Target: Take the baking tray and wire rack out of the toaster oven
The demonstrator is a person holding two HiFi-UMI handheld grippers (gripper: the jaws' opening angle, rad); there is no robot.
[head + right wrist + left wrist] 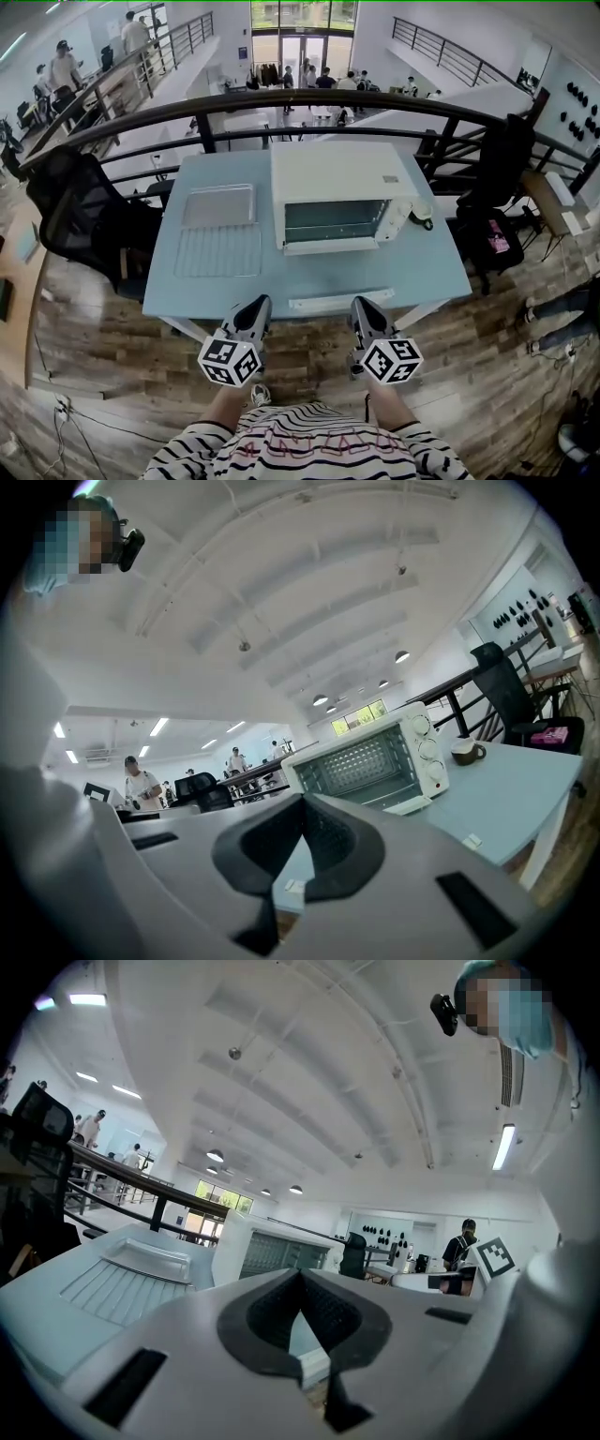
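Head view: baking tray (218, 206) and wire rack (218, 251) already out, flat on surface (394, 272) at 9 o'clock of toaster oven (342, 178), tray just beyond rack, long axes running 9 to 3. Left claw (255, 311) and right claw (361, 311) both closed on nothing, at near edge. Rack at 11 o'clock of left claw, the nearer one. Probably nothing left to pull out.

Striped shirt (309, 455), grey grippers (259, 306) (362, 307) bearing marker cubes (230, 361).
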